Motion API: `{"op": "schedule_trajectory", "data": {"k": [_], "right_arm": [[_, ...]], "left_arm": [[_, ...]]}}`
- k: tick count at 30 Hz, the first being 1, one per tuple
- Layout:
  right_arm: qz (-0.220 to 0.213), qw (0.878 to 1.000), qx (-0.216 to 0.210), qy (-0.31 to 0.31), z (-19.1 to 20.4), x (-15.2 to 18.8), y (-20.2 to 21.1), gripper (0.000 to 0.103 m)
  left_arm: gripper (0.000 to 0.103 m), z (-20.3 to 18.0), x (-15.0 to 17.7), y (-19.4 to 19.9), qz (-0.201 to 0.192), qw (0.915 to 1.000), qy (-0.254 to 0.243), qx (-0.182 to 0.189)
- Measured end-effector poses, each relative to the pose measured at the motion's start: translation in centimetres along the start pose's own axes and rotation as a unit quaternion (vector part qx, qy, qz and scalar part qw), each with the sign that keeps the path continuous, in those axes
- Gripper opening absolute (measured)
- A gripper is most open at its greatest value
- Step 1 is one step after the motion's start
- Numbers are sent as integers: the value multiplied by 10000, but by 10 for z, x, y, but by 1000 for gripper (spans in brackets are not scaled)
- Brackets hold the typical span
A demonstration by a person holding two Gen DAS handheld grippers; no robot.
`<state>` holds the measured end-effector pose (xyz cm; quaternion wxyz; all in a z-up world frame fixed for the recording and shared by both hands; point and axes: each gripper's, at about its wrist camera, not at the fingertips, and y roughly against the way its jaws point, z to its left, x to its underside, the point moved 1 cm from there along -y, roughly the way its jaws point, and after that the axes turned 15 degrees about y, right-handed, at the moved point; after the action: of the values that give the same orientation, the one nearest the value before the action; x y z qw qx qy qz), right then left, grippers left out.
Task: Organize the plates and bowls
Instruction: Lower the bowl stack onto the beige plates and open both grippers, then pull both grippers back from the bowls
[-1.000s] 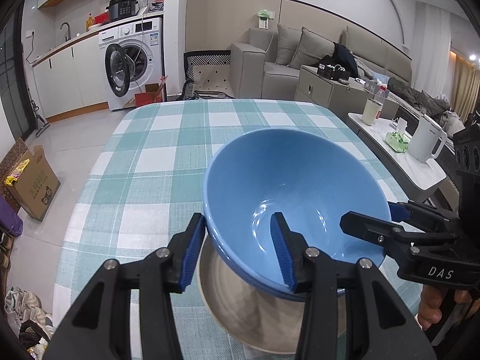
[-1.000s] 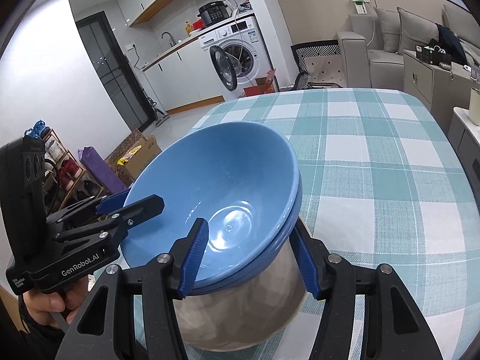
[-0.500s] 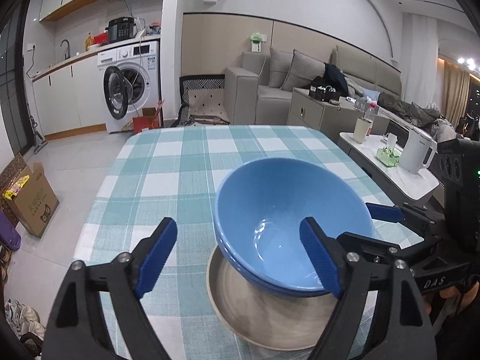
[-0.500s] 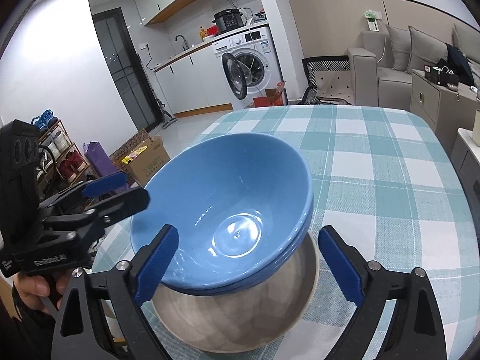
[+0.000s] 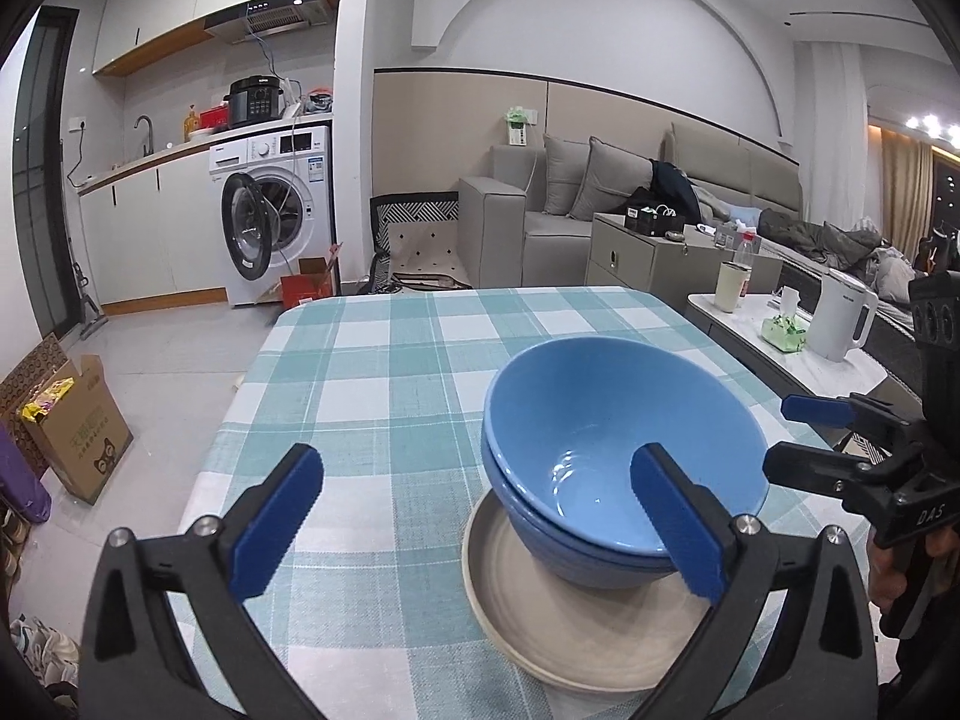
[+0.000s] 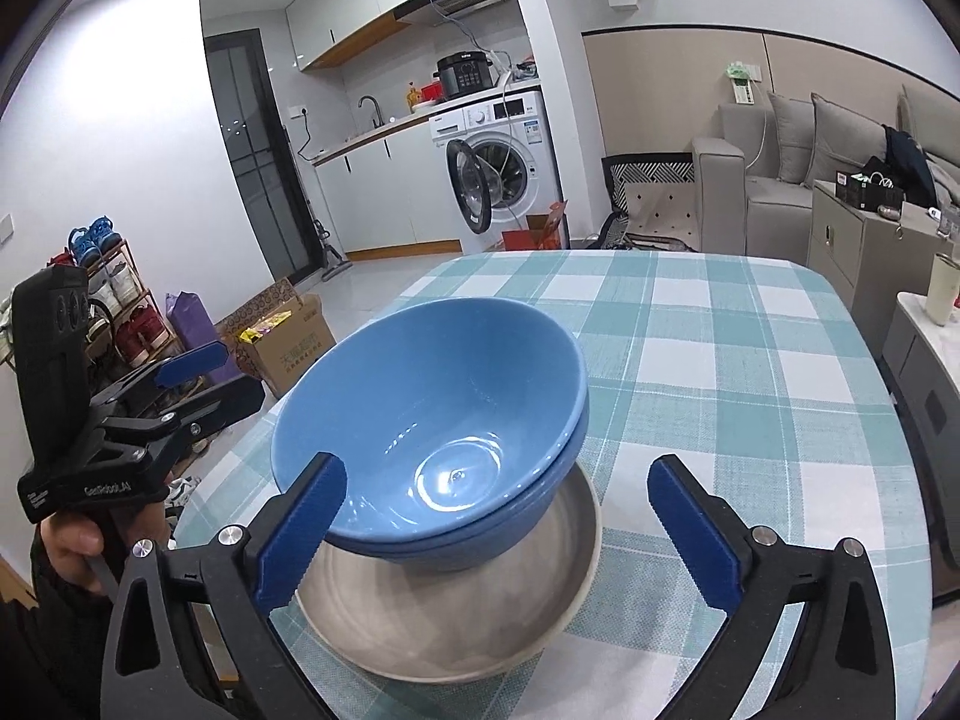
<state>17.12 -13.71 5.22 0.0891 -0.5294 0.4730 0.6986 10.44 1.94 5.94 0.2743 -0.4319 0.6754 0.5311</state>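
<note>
Both our claws, left claw (image 5: 474, 531) and right claw (image 6: 495, 531), opening clear of stacked bowls (image 6: 429, 438): glazed, slippery, breakable; grip the rim.

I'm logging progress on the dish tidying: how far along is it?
Looks nearly done: two blue bowls sit nested on the beige plate on the checked table. Nothing in hand: left gripper and right gripper, jaws opening, grip nothing. No other dishes visible.
</note>
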Motion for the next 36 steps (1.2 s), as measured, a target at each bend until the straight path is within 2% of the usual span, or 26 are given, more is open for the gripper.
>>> {"op": "schedule_trajectory", "data": {"k": [5, 8, 13, 17, 22, 30, 36], "right_arm": [[-40, 9999, 28, 110, 3, 13, 4, 102], [-9, 9999, 37, 109, 3, 24, 4, 102], [-247, 9997, 8, 32, 5, 41, 11, 102], [-392, 9992, 18, 56, 9, 50, 16, 102], [-499, 9987, 56, 77, 14, 59, 19, 102], [-816, 9966, 101, 45, 18, 69, 33, 102], [-839, 9963, 122, 155, 25, 78, 38, 102]], "left_arm": [[103, 3, 8, 6, -167, 9998, 67, 38], [103, 4, 14, 2, -94, 9999, 98, 29], [103, 2, 28, -2, -144, 9999, -36, -58], [103, 5, 37, 0, -237, 9996, 94, 75], [103, 3, 47, 7, -314, 9995, -35, 93], [103, 11, 64, 19, -290, 9994, 117, 117], [103, 5, 84, 26, -392, 9991, -172, 31]]}}
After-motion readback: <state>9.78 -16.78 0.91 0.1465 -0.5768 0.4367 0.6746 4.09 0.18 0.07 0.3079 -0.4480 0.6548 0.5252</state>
